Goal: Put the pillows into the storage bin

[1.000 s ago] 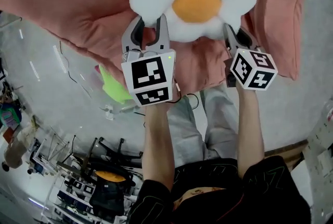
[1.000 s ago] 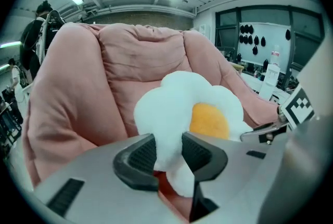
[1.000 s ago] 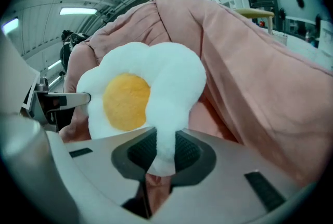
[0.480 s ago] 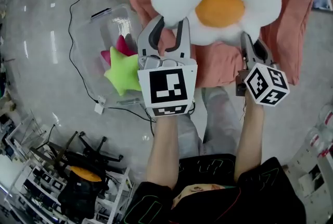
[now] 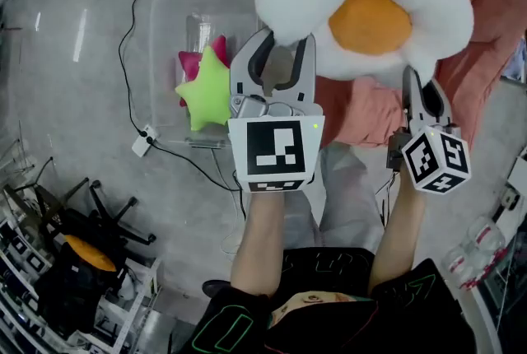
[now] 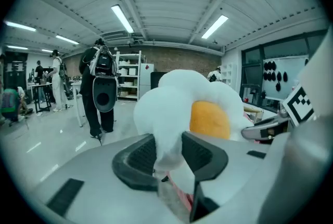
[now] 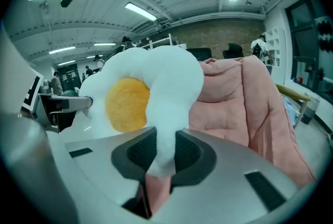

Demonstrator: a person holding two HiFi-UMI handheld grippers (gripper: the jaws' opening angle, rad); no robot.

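Note:
A white flower-shaped pillow with a round orange middle hangs in the air between my two grippers. My left gripper is shut on a white petal at its left edge, seen pinched between the dark pads in the left gripper view as the flower pillow. My right gripper is shut on a petal at its lower right, the flower pillow squeezed between its pads. To the left on the floor stands a clear storage bin holding a green star pillow and a pink pillow.
A large pink cushion lies behind and right of the flower pillow, also the pink cushion in the right gripper view. A black cable with a white plug runs beside the bin. Chairs and racks crowd the lower left. A person stands far off.
Both grippers have carried the flower pillow up and away from the pink cushion, leftward towards the clear bin, which has come fully into view. Both grips are unchanged.

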